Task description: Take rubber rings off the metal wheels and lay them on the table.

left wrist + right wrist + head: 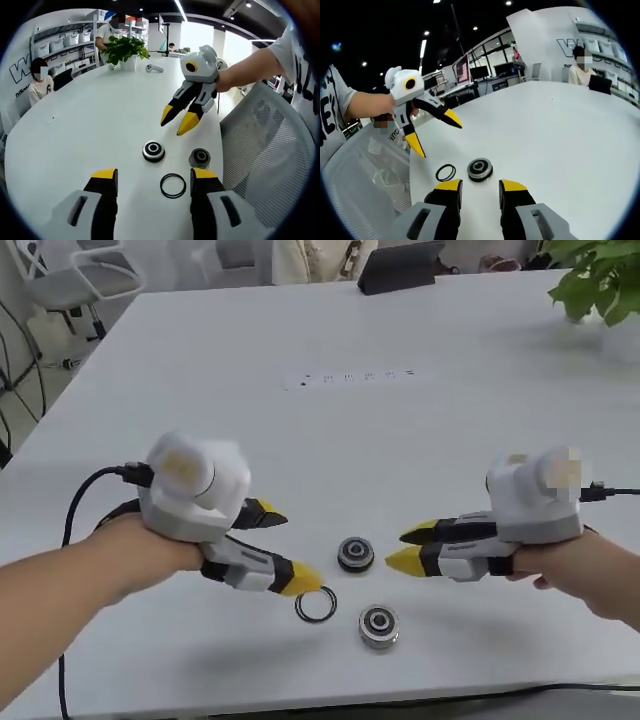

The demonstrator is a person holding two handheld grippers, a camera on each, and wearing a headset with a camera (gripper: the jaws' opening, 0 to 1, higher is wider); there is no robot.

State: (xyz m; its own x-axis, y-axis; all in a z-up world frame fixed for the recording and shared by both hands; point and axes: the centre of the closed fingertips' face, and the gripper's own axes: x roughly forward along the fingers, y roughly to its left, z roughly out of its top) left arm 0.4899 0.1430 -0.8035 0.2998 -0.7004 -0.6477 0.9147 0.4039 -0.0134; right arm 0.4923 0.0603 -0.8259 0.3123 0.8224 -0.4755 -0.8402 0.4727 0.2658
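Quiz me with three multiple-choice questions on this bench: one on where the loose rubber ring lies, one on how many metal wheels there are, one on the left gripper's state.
1. Where does the loose rubber ring lie?
A. around a wheel
B. flat on the table, beside the wheels
C. on the floor

2. How many metal wheels stand on the table?
A. one
B. two
C. four

3. How is the left gripper?
A. open, gripping nothing
B. shut on a ring
C. shut on a wheel

Answers:
1. B: the ring lies bare on the tabletop, apart from both wheels.
2. B: the head view shows two.
3. A: its jaws stand wide apart.
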